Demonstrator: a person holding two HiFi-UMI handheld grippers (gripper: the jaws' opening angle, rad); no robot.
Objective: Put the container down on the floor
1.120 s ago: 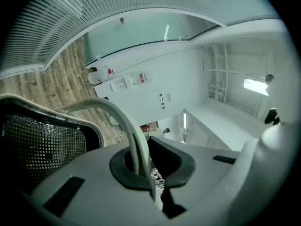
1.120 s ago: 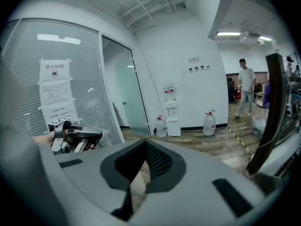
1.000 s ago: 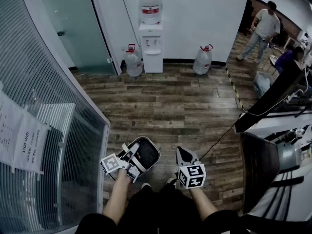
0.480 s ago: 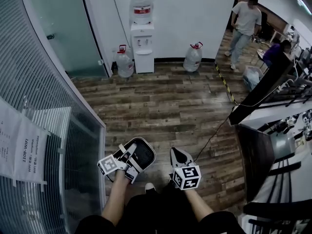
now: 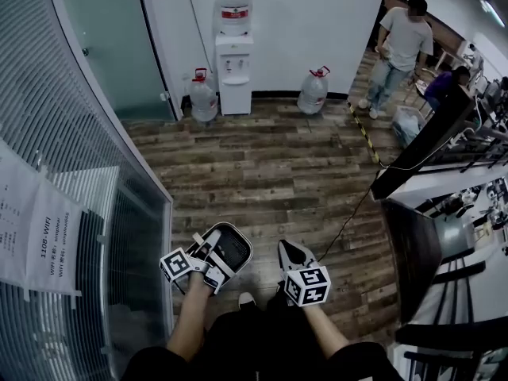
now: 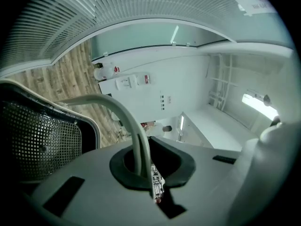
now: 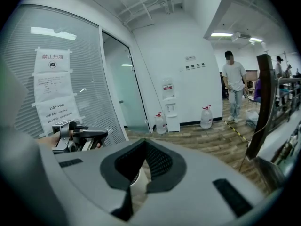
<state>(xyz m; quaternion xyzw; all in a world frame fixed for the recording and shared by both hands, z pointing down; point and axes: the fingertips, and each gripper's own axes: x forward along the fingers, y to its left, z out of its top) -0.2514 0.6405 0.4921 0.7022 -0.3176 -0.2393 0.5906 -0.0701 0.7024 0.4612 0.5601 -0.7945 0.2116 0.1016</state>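
The container (image 5: pixel 232 250) is a black mesh bin with a white rim and a white hoop handle. It hangs tilted above the wooden floor (image 5: pixel 270 173), just in front of my legs. My left gripper (image 5: pixel 209 252) is shut on the white handle (image 6: pixel 123 114), which runs down between its jaws. The bin's mesh wall (image 6: pixel 42 145) fills the left of the left gripper view. My right gripper (image 5: pixel 292 252) is to the right of the bin, apart from it. A pale cylinder-like thing (image 7: pixel 137 185) sits pinched between its jaws. My left gripper (image 7: pixel 75 138) also shows in the right gripper view.
A glass partition with paper notices (image 5: pixel 48 244) runs along the left. A water dispenser (image 5: pixel 235 58) and two water jugs (image 5: pixel 313 92) stand at the far wall. A person (image 5: pixel 393 50) stands at the back right. Desks and a dark panel (image 5: pixel 421 145) line the right, with a cable (image 5: pixel 349 213) on the floor.
Both grippers and the bin have shifted a little in the head view, with the grip unchanged. The far wall and dispenser have moved in the view. The person at the back right has stepped closer.
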